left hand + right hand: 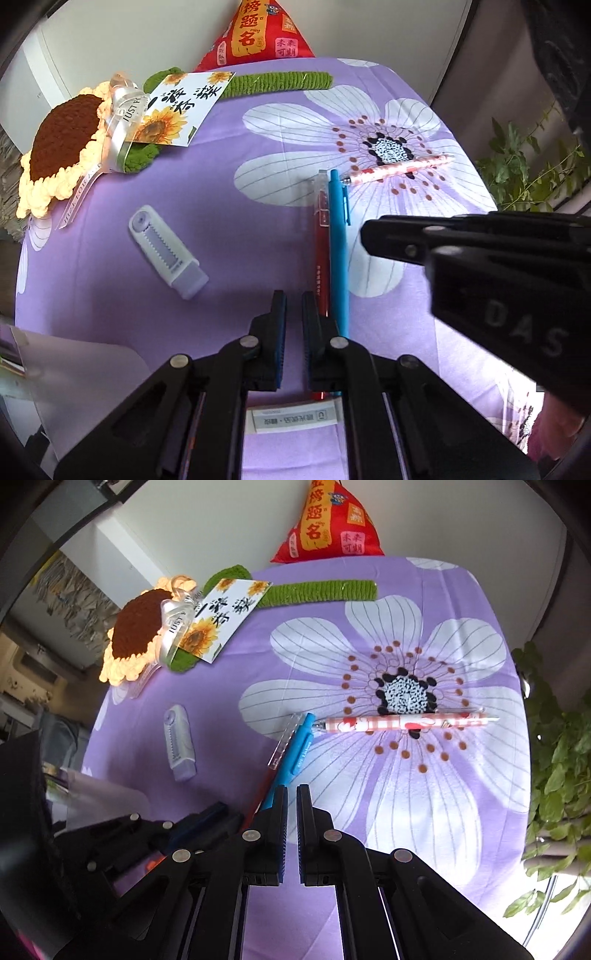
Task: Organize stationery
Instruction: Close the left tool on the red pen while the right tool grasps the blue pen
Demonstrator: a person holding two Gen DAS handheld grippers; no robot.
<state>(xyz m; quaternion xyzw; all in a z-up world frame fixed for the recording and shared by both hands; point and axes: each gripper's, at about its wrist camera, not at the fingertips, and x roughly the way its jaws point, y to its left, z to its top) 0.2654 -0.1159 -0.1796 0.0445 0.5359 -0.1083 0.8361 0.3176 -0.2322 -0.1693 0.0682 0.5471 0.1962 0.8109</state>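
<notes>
A red pen (322, 254) and a blue pen (338, 251) lie side by side on the purple flowered cloth (229, 206). My left gripper (293, 300) is shut with nothing between its pads, and its right finger sits just left of the red pen's lower end. A pink patterned pen (400, 169) lies crosswise beyond them. A white correction-tape case (166, 251) rests to the left, and a white eraser (295, 416) shows under the left gripper. My right gripper (292, 794) is shut and empty over the cloth, beside the blue pen (297, 751). The left gripper (216, 812) is at its lower left.
A crocheted sunflower (62, 147) with a sunflower card (181, 107) and green stem (280, 83) lies at the back left. A red pyramid cushion (258, 33) stands behind. A translucent sheet (74, 373) is at the near left, and a leafy plant (557, 775) past the right edge.
</notes>
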